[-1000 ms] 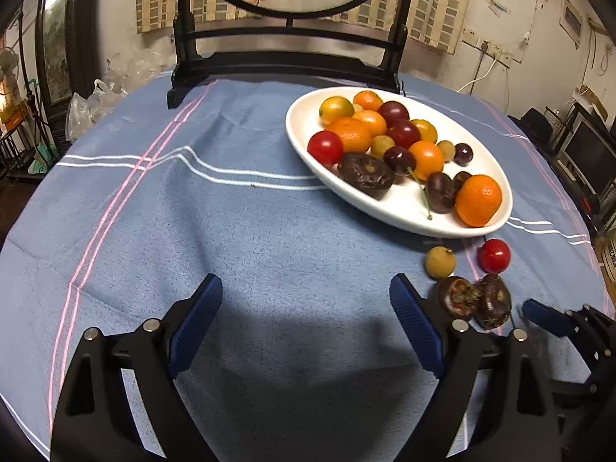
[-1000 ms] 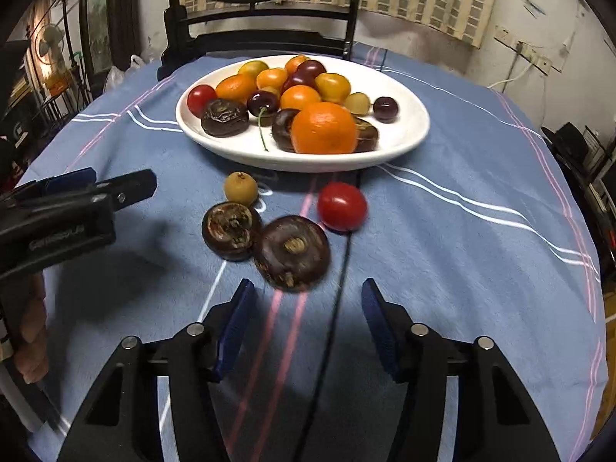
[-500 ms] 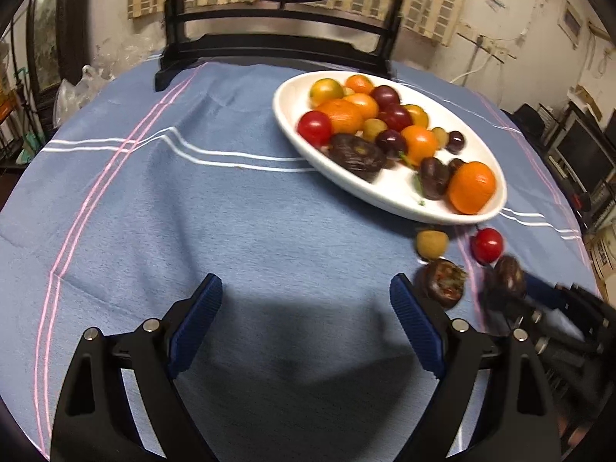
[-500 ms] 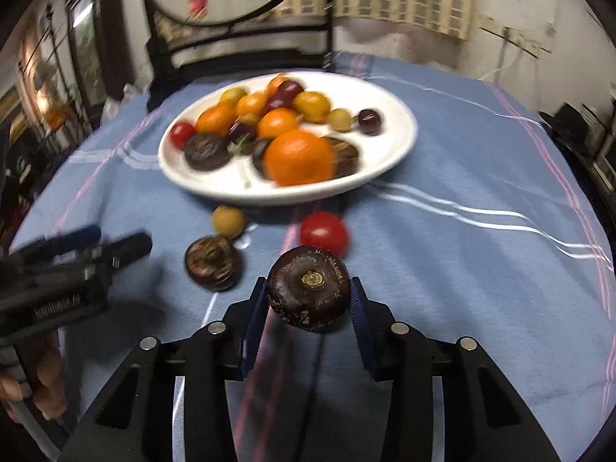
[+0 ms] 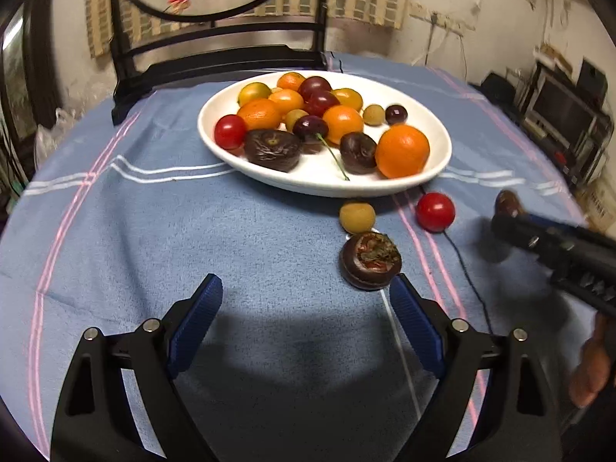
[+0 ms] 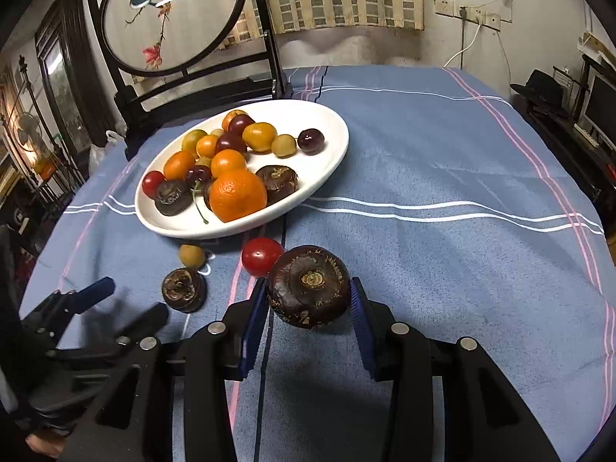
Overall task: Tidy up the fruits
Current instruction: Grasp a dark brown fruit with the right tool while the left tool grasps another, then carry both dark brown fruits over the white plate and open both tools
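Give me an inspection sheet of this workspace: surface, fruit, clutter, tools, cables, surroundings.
Surface: round table under a blue striped tablecloth.
Job's things: white plate heaped with oranges, cherries and dark fruits; loose on the cloth a red tomato, a small yellow fruit and a dark round fruit.
Clutter: nothing seen.
Tools: right tool clamped on a large dark fruit, lifted off the cloth; left tool wide open, nothing in it.
Cables: white cord hanging from a wall socket.
Surroundings: dark wooden screen with a painted oval panel; monitor on a shelf.
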